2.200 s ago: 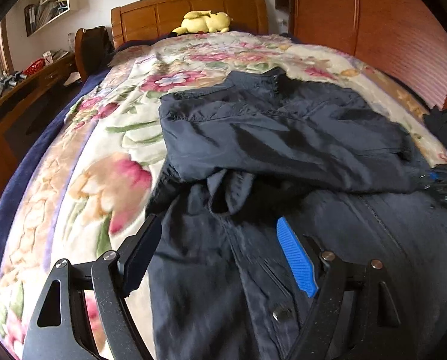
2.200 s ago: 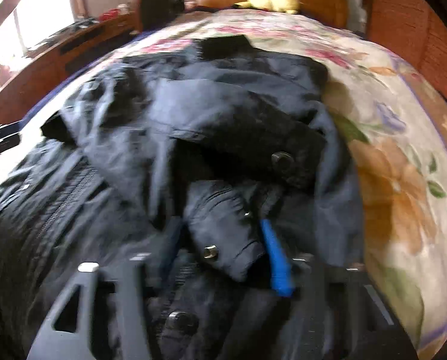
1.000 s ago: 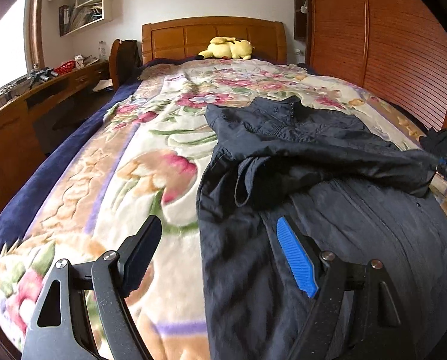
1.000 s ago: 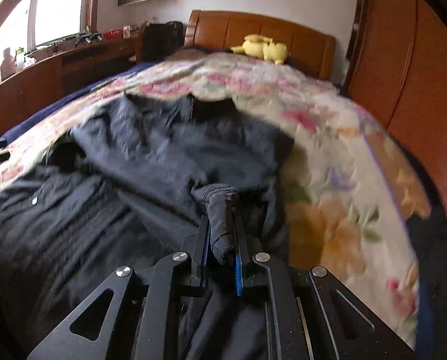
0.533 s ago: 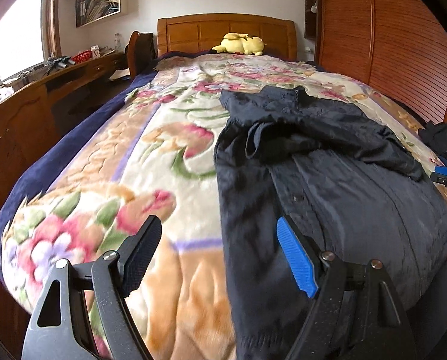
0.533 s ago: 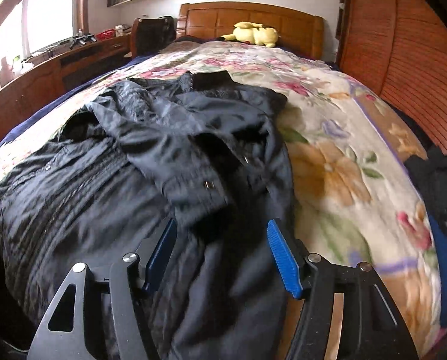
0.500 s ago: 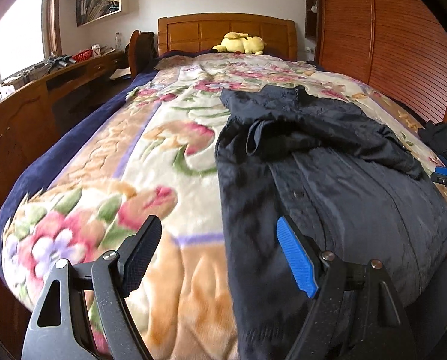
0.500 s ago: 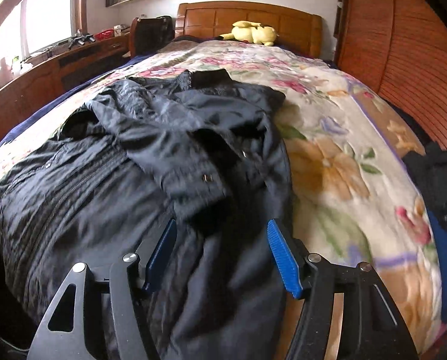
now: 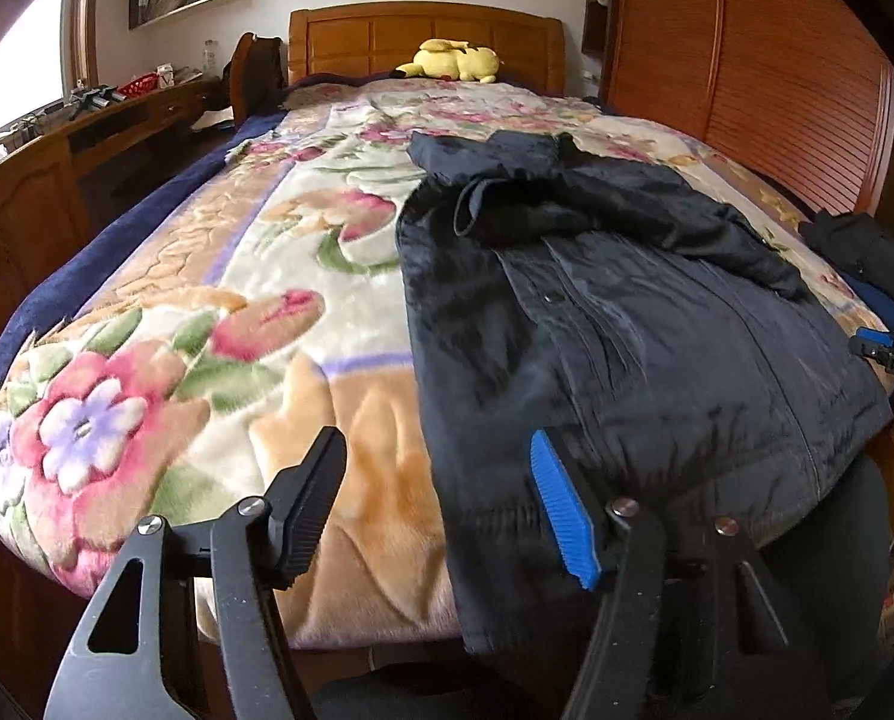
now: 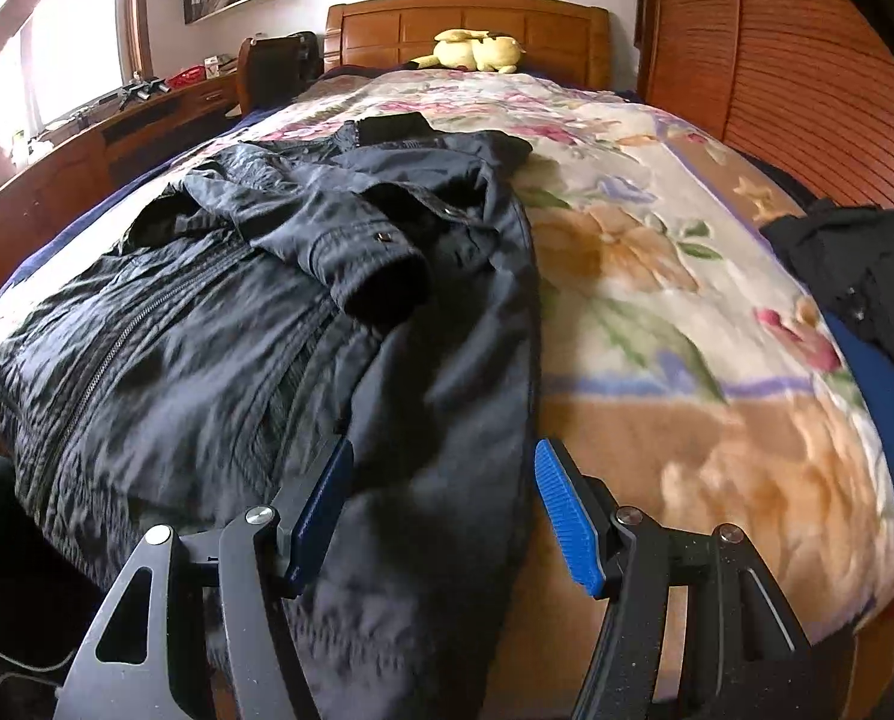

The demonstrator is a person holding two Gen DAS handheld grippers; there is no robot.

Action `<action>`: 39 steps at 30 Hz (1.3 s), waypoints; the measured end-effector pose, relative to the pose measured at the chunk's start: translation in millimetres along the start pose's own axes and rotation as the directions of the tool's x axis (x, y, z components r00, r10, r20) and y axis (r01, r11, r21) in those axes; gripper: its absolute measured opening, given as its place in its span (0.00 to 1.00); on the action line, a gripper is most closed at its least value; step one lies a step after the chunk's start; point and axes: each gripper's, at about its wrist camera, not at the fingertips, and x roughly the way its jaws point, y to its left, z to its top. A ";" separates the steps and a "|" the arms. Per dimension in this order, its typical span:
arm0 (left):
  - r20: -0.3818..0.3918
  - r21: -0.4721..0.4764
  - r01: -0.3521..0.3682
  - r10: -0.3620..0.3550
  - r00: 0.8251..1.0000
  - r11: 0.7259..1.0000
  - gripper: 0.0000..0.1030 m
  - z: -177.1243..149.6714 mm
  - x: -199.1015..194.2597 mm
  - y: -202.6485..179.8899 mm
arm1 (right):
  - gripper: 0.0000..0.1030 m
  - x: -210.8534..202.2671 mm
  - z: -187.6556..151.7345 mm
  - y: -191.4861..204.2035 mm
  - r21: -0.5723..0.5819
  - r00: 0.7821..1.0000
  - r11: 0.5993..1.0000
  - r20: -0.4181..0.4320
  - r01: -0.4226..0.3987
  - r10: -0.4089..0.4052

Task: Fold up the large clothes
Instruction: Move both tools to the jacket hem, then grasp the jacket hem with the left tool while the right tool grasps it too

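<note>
Left wrist view: my left gripper (image 9: 441, 510) hangs over the near left corner of the jacket (image 9: 627, 312), jaws about two-thirds apart and just been narrowing, nothing between the pads. The jacket's hem edge runs below, between the two fingers, not pinched. Jacket lies lengthwise on the floral blanket (image 9: 207, 312), collar toward the headboard (image 9: 423, 36), hem draping off the foot of the bed. One sleeve is folded across the chest.

Right wrist view: my right gripper (image 10: 444, 510) sits over the near right hem corner of the jacket (image 10: 237, 312), jaws apart by a similar gap after letting go, empty. The other sleeve (image 10: 351, 252) lies across the front, cuff down near the zip. A separate dark pile (image 10: 855, 276) sits at the bed's right edge.

My read: sleeves are in, body fold not started. Left to do: grab both hem corners, carry them up to the collar, then flatten.
</note>
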 end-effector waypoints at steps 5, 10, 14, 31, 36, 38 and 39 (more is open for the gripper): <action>-0.016 -0.005 0.004 -0.004 1.000 1.000 0.63 -9.5 -1.6 -1.9 | 0.63 -6.5 -12.8 -2.4 0.003 1.000 1.000 -0.020 -0.016 0.016; -0.033 -0.014 0.013 -0.013 0.999 1.000 0.62 -14.2 1.3 -3.6 | 0.63 -10.9 -22.8 -0.7 -0.001 0.999 1.000 -0.040 -0.029 0.029; -0.046 0.003 0.009 -0.009 0.999 1.000 0.60 -15.7 3.5 -7.2 | 0.63 -14.5 -29.6 3.8 -0.033 0.999 0.999 -0.044 -0.023 0.022; -0.110 -0.009 0.070 -0.070 0.991 0.998 0.37 -18.9 7.8 -11.2 | 0.61 -21.9 -45.5 3.2 -0.060 0.995 0.995 -0.071 -0.074 0.069; -0.099 0.004 0.058 -0.057 0.993 0.998 0.21 -20.4 2.0 -16.9 | 0.43 -22.5 -47.6 3.4 -0.052 0.993 0.993 -0.059 -0.102 0.099; -0.081 0.010 0.065 -0.064 0.995 0.998 0.13 -17.8 -3.9 -20.7 | 0.30 -20.9 -44.7 7.7 -0.084 0.991 0.989 -0.059 -0.124 0.119; -0.073 0.017 0.067 -0.066 0.995 0.998 0.08 -16.4 -7.1 -22.5 | 0.24 -22.1 -43.1 7.8 -0.087 0.989 0.986 -0.056 -0.144 0.139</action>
